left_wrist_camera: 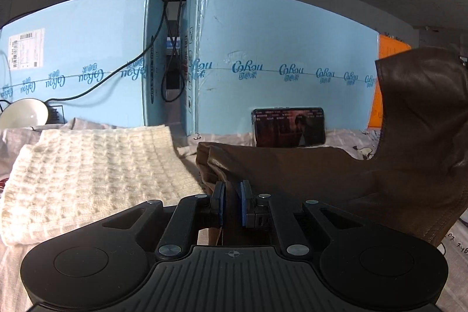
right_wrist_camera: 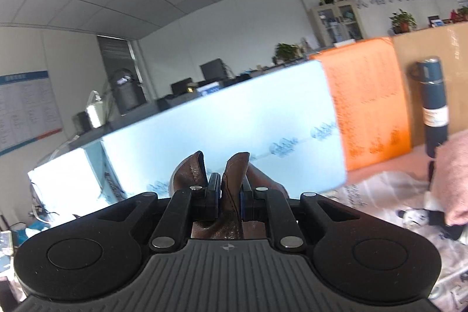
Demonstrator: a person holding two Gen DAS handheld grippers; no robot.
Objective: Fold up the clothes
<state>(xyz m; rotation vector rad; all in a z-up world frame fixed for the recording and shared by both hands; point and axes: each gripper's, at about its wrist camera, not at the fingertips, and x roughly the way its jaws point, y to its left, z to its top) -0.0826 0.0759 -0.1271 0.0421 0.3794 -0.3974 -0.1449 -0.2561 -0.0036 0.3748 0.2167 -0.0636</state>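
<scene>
A brown leather garment (left_wrist_camera: 336, 174) lies on the patterned bed sheet (left_wrist_camera: 362, 142); its right part is lifted high (left_wrist_camera: 424, 95). My left gripper (left_wrist_camera: 232, 192) is shut on a fold of its near edge, low by the sheet. My right gripper (right_wrist_camera: 229, 189) is shut on another edge of the brown leather garment (right_wrist_camera: 234, 165), held up in the air and tilted. A cream knitted sweater (left_wrist_camera: 93, 174) lies folded to the left of the left gripper.
Light blue cartons (left_wrist_camera: 263, 48) wall off the back, with an orange box (right_wrist_camera: 368, 101) to their right. A phone (left_wrist_camera: 289, 126) leans against the cartons. A white bowl (left_wrist_camera: 23, 113) sits far left. A dark flask (right_wrist_camera: 433, 104) and pink cloth (right_wrist_camera: 453, 180) are at right.
</scene>
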